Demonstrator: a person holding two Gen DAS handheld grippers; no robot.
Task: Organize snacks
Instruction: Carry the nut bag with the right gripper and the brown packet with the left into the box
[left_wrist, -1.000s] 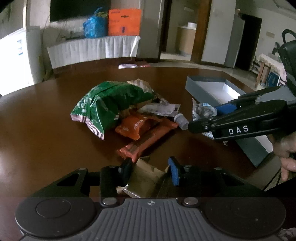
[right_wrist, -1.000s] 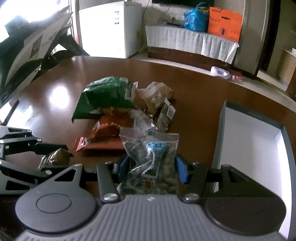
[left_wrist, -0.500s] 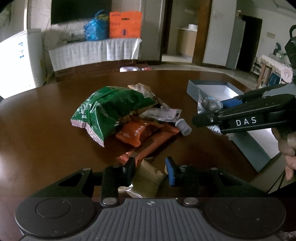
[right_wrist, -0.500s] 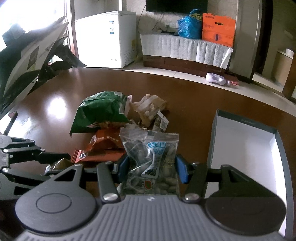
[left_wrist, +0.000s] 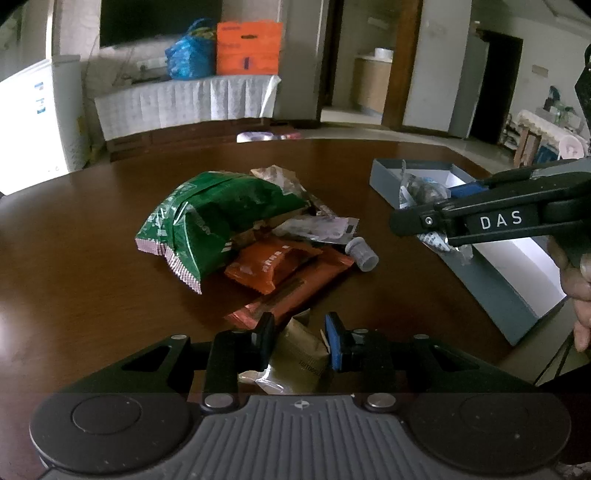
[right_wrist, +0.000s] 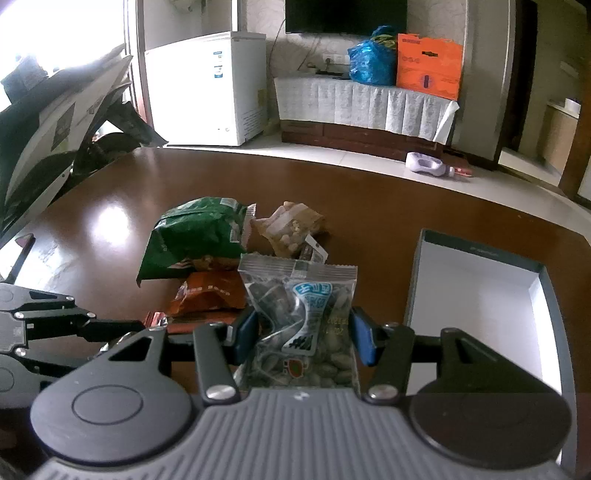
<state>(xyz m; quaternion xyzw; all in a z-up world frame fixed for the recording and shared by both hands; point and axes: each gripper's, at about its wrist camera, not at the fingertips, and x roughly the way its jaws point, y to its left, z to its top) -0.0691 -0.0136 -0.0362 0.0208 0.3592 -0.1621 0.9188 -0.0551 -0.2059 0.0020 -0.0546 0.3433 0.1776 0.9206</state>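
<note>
My left gripper is shut on a small olive-gold packet, held just above the brown table near the snack pile. My right gripper is shut on a clear packet of seeds with a blue label, raised above the table left of the open grey box. In the left wrist view the right gripper holds that packet by the box's near edge. The pile holds a green bag, an orange packet, a red bar and a small grey tube.
A tan bag of nuts lies behind the pile. The round table's far edge curves across the back. A white chest freezer and a cloth-covered cabinet stand beyond it. Dark objects stand at the table's left.
My right gripper has lifted the seed packet higher and moved it toward the grey box. My left gripper has risen slightly with the olive packet.
</note>
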